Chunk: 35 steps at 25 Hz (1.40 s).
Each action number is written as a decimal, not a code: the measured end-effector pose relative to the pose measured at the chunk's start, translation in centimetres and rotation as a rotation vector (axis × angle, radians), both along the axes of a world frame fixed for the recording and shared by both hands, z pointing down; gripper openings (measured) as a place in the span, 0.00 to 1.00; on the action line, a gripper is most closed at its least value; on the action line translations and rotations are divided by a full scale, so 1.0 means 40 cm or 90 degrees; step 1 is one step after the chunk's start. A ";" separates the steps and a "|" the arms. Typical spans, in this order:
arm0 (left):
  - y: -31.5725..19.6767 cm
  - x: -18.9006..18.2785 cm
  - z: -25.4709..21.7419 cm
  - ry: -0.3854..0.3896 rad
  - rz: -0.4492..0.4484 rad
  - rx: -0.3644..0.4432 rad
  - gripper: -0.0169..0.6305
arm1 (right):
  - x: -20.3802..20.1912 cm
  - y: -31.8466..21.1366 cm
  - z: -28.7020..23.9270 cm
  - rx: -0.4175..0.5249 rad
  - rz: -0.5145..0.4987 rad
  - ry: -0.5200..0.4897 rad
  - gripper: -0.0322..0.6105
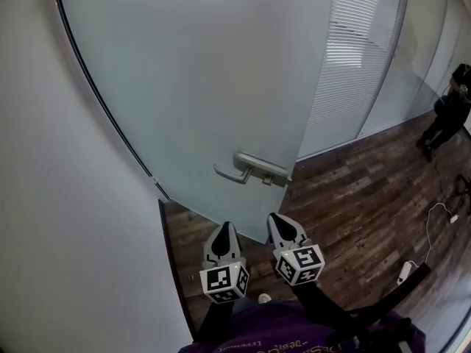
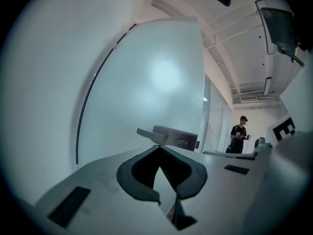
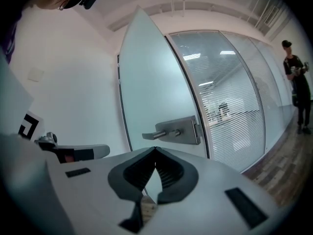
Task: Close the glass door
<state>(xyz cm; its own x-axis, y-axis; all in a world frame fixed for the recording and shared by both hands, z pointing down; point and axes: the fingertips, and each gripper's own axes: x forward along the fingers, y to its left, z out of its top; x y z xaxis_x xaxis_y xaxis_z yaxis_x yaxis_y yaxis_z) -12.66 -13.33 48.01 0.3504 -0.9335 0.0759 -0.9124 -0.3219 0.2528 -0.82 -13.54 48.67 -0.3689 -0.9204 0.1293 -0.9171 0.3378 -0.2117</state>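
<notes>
The frosted glass door point(image 1: 206, 87) stands ajar, its free edge toward me over the wood floor. A metal lever handle point(image 1: 252, 169) sits on a plate near that edge. My left gripper point(image 1: 225, 227) and right gripper point(image 1: 274, 218) hang side by side just below the handle, a short gap away from the door, both shut with nothing in them. In the left gripper view the handle point(image 2: 168, 136) shows straight ahead above the closed tips of the left gripper point(image 2: 159, 147). The right gripper view has the handle point(image 3: 173, 130) just above the closed tips of the right gripper point(image 3: 155, 148).
A white wall point(image 1: 59, 197) runs along the door's hinge side at left. A glass partition with blinds point(image 1: 353, 57) lies behind the door. A person point(image 1: 449, 112) stands far right. A cable and power strip point(image 1: 406, 271) lie on the wood floor.
</notes>
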 end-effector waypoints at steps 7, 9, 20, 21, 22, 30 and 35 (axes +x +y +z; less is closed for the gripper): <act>-0.111 0.068 -0.061 -0.218 0.162 0.111 0.03 | -0.012 -0.051 -0.015 0.008 0.034 -0.003 0.05; -0.150 0.066 -0.057 -0.319 0.189 0.143 0.03 | -0.009 -0.059 -0.014 0.007 0.044 -0.005 0.05; -0.315 0.058 0.034 -0.846 0.281 0.203 0.16 | -0.028 -0.082 -0.003 -0.001 0.072 -0.010 0.05; -0.325 0.059 0.032 -0.868 0.276 0.206 0.16 | -0.029 -0.081 -0.001 -0.002 0.075 -0.009 0.05; -0.334 0.061 0.028 -0.886 0.271 0.213 0.16 | -0.030 -0.082 0.000 -0.003 0.077 -0.009 0.05; -0.347 0.071 0.029 -1.017 0.306 0.281 0.16 | -0.020 -0.077 0.012 -0.015 0.110 -0.011 0.05; -0.359 0.102 0.051 -1.031 0.344 0.296 0.16 | -0.033 -0.076 0.033 -0.024 0.114 -0.007 0.05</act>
<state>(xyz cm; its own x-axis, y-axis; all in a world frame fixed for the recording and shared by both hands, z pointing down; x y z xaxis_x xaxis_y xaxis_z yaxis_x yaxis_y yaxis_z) -8.56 -27.68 50.05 0.4472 -0.7931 0.4136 0.0913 -0.4195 -0.9031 -2.14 -16.59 50.00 -0.2008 -0.9662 0.1617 -0.9594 0.1606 -0.2318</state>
